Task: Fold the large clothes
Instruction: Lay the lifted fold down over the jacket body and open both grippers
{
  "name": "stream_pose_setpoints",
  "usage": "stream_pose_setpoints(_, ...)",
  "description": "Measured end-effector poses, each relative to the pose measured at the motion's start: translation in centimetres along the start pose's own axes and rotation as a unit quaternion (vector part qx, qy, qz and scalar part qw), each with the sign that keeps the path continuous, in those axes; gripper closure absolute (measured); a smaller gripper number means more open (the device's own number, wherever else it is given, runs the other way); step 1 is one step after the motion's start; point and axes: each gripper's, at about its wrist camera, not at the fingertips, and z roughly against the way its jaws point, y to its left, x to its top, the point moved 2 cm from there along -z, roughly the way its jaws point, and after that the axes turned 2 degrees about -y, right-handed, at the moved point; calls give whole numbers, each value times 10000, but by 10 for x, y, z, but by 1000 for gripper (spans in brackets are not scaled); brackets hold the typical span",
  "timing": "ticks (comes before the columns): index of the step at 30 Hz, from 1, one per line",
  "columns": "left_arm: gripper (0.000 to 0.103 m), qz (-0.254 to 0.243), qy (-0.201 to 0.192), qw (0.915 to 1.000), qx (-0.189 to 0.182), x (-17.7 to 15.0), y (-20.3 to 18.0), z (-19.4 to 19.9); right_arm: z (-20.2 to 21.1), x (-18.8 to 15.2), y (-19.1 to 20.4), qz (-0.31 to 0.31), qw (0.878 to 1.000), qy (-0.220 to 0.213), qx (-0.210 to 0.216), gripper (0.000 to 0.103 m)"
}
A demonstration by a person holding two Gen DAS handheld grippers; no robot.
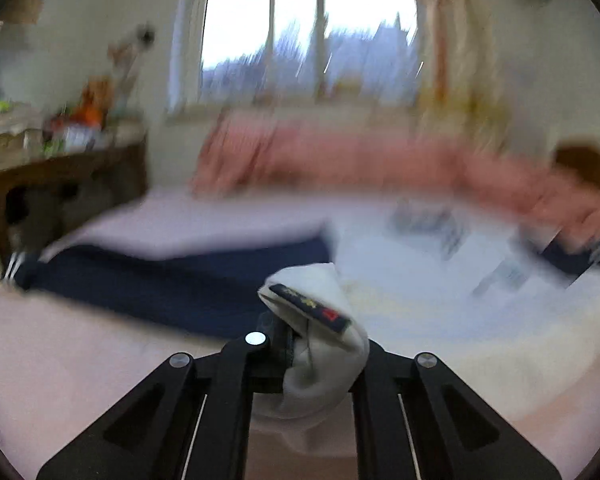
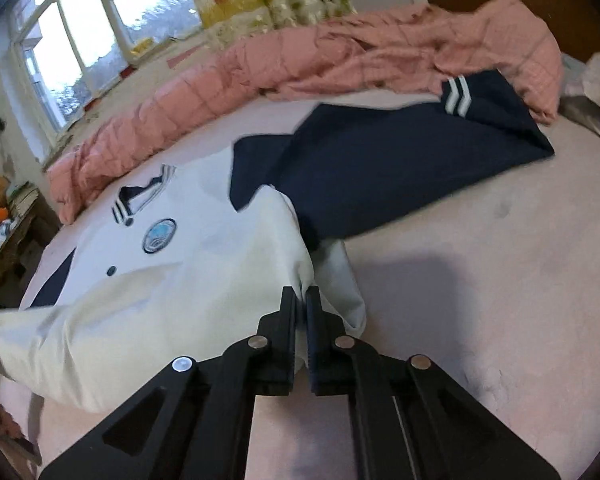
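Note:
A white jacket (image 2: 172,264) with navy sleeves (image 2: 380,168), striped cuffs and a round chest badge (image 2: 159,236) lies spread on a pink bed (image 2: 500,280). My right gripper (image 2: 300,300) is shut on the jacket's white bottom edge, lifting a fold of cloth. My left gripper (image 1: 312,340) is shut on a bunched white part of the jacket (image 1: 320,360) with a navy label, held above the bed. A navy sleeve (image 1: 160,280) stretches left in the blurred left wrist view.
A crumpled pink quilt (image 2: 300,72) lies along the bed's far side under a window (image 2: 100,32). A cluttered wooden table (image 1: 60,160) stands left of the bed. A dark headboard (image 2: 520,0) is at the far right.

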Motion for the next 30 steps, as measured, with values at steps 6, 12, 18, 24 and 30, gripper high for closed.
stream_pose_setpoints(6, 47, 526, 689, 9961, -186, -9, 17, -24, 8, 4, 4, 72, 9986, -516, 86, 51)
stream_pose_setpoints(12, 29, 381, 557, 9975, -203, -6, 12, -19, -14, 7, 14, 217, 9983, -221, 494, 33)
stream_pose_setpoints(18, 86, 498, 264, 9984, 90, -2, 18, -9, -5, -5, 29, 645, 9973, 316, 148, 93)
stream_pose_setpoints(24, 81, 675, 547, 9962, 46, -5, 24, -18, 40, -8, 26, 674, 9966, 458, 94, 93)
stream_pose_setpoints(30, 63, 720, 1355, 9878, 261, -20, 27, -42, 4, -22, 14, 611, 9935, 930, -246, 91)
